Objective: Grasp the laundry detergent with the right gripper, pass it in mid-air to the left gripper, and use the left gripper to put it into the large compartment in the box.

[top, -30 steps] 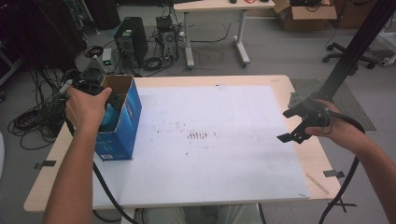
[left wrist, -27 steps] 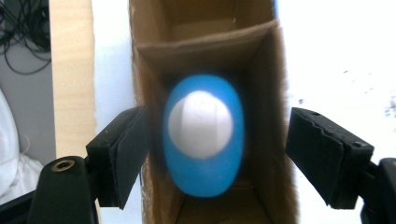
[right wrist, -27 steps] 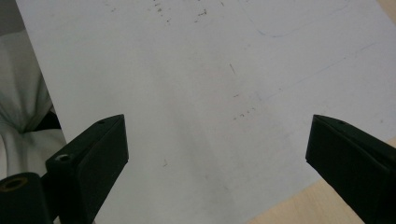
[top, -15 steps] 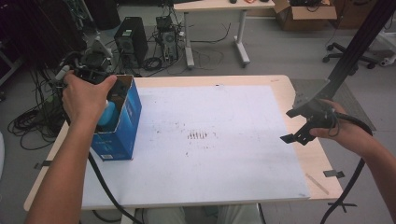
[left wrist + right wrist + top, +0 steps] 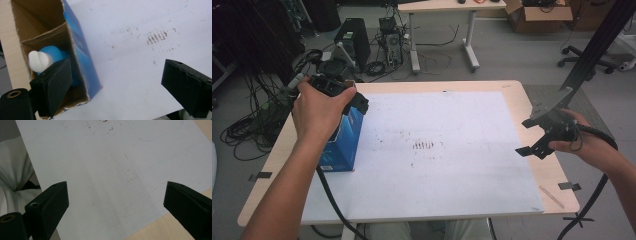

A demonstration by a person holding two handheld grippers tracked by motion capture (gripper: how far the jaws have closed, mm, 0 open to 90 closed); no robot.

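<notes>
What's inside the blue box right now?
The blue box is open at the top and holds a blue bottle with a white cap. The box walls and the left gripper jaw cover the bottle's lower body, so anything beneath is hidden.

The blue box (image 5: 341, 145) stands open-topped at the table's (image 5: 512, 90) left edge, a blue bottle (image 5: 50, 56) filling it. The white sheet (image 5: 452, 170) across to the right edge lies bare.
</notes>
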